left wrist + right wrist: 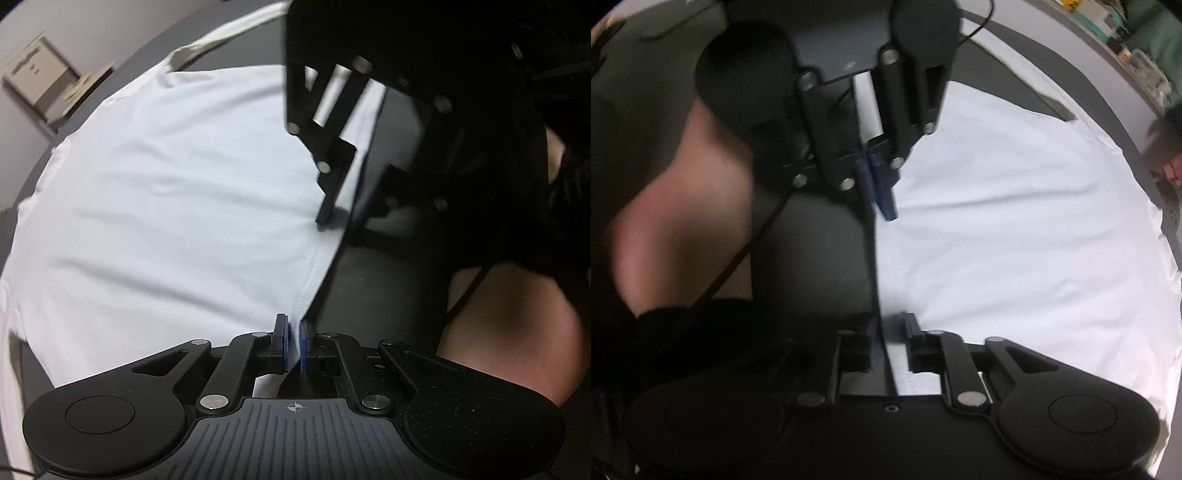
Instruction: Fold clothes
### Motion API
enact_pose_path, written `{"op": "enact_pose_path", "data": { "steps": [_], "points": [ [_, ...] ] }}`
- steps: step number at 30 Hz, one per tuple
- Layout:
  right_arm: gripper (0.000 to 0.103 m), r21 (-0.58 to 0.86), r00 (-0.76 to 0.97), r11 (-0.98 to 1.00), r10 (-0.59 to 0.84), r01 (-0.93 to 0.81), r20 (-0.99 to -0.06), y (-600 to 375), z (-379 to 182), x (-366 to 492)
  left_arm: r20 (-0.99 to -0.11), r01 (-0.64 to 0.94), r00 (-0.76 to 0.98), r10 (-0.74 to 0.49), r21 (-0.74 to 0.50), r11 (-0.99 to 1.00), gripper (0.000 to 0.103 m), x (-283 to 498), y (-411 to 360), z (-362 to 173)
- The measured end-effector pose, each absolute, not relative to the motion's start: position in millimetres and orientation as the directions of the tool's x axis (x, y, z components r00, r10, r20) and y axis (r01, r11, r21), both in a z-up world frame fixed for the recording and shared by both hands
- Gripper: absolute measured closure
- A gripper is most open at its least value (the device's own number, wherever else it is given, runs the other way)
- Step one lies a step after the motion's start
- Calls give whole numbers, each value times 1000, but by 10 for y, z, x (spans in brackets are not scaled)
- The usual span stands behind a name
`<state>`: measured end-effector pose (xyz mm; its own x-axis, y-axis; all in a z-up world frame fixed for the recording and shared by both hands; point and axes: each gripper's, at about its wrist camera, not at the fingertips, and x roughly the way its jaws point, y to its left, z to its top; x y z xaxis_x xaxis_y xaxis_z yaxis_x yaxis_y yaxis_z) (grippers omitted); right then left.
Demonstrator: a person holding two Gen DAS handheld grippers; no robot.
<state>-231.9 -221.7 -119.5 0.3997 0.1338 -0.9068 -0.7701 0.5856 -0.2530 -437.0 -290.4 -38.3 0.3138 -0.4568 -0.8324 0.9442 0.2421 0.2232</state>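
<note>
So the white t-shirt (166,206) is lying spread out on the dark table (384,280). The left gripper (294,345) has its blue pads pinched right on the hem, while the right gripper (890,347) sits slightly spread, straddling the same hem edge further along.

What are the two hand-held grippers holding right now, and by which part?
The left hand-held gripper is shut on the white shirt, pinching its stitched hem edge. The right hand-held gripper straddles the same hem with its jaws apart, so it does not grip yet.
</note>
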Motion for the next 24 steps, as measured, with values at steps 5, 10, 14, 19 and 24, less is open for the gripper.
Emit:
{"op": "enact_pose_path", "data": {
  "steps": [5, 10, 14, 19, 24],
  "points": [
    [53, -38, 352, 698, 313, -715, -882, -2472, -895, -2158, -773, 868, 393, -497, 134, 478, 32, -4118, -2436, -195],
    [49, 211, 453, 819, 488, -534, -746, -2947, -620, -1866, -713, 738, 481, -509, 16, 675, 26, -3866, -1967, -6],
    [48, 313, 525, 854, 507, -416, -684, -3105, -687, -1671, -652, 435, 679, -338, -14, 900, 26, -3422, -1291, -15],
    [48, 361, 546, 861, 507, -359, -667, -3068, -842, -1559, -605, -2, 796, -19, -34, 999, 26, -2882, -479, -135],
    [48, 348, 543, 854, 516, -386, -663, -3060, -894, -1569, -559, -216, 790, 250, 128, 968, 26, -2260, -196, -438]
  ]
}}
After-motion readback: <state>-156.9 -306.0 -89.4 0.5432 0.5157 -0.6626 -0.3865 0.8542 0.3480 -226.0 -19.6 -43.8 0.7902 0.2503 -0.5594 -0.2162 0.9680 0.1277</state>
